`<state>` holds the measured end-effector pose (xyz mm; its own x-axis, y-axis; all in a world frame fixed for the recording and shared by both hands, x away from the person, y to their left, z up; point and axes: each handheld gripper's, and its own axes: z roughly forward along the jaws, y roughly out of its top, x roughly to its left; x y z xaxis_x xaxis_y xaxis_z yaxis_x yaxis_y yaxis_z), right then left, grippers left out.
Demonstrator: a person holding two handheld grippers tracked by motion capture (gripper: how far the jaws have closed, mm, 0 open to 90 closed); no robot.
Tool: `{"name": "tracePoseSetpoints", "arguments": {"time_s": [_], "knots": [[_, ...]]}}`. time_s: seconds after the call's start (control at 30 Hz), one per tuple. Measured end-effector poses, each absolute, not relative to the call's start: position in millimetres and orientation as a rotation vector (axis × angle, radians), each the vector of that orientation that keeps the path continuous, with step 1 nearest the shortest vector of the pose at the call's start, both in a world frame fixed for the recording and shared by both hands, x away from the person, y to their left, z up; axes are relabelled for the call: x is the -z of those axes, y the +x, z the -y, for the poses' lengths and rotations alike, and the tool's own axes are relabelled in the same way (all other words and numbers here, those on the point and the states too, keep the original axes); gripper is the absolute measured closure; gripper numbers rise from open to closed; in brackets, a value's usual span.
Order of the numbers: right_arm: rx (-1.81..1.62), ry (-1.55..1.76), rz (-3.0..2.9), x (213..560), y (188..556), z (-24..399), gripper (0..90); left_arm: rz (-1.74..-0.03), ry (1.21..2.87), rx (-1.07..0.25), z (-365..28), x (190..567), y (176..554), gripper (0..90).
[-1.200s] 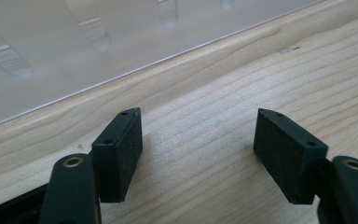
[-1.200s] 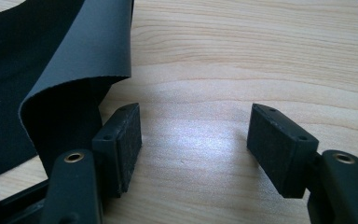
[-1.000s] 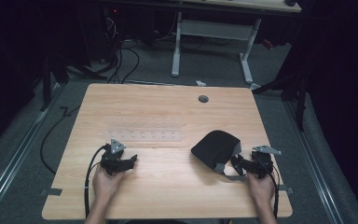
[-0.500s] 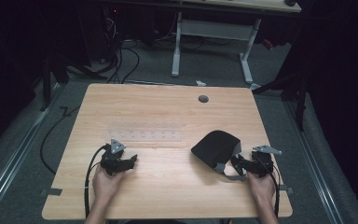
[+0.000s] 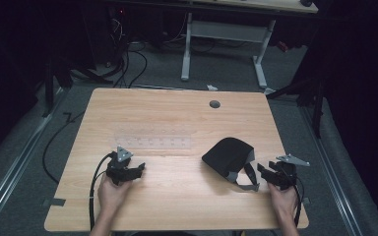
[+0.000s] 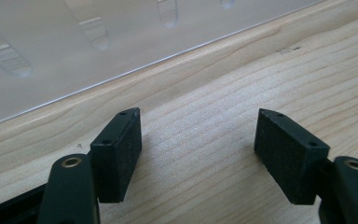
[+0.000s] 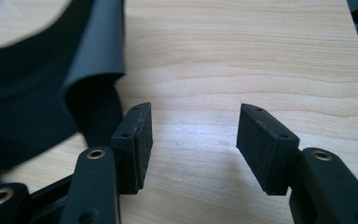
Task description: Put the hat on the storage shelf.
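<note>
High view: a black cap [image 5: 228, 155] is seen on the wooden table [image 5: 177, 115], right of centre, its strap trailing toward the right gripper [image 5: 265, 172], which is set just beside it. The left gripper [image 5: 137, 170] is rested well apart from the cap, near a clear plastic sheet [image 5: 152, 143] lying flat mid-table.

Left gripper view: the jaws are held wide apart over bare wood, nothing between them; the clear sheet's edge is seen just ahead.

Right gripper view: the jaws have just been closing but are seen parted, with only table between the pads. The cap's grey-lined edge [image 7: 98, 42] lies just outside the left-hand pad [image 7: 137, 140], beside it rather than within the gap.

Risk, as judged: if closure is completed from here, the fabric is likely missed or pushed aside, since the edge sits outside the gap. A thin pinch could also slip when lifted.
</note>
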<state>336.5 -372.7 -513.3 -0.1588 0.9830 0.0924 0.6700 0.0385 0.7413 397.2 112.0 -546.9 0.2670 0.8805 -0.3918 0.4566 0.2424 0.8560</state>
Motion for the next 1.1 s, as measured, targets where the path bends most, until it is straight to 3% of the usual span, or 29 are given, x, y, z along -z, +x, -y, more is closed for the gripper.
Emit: {"name": "tracePoseSetpoints", "arguments": {"time_s": [0.47, 1.1], "knots": [[-1.118, 1.594, -1.894, 486, 341, 361, 41.9, -1.362, 1.385, -0.465, -112, 547, 397, 32.4], [-1.137, 1.609, -1.932, 483, 373, 349, 34.2, -1.362, 1.384, -0.466, -112, 547, 397, 32.2]]}}
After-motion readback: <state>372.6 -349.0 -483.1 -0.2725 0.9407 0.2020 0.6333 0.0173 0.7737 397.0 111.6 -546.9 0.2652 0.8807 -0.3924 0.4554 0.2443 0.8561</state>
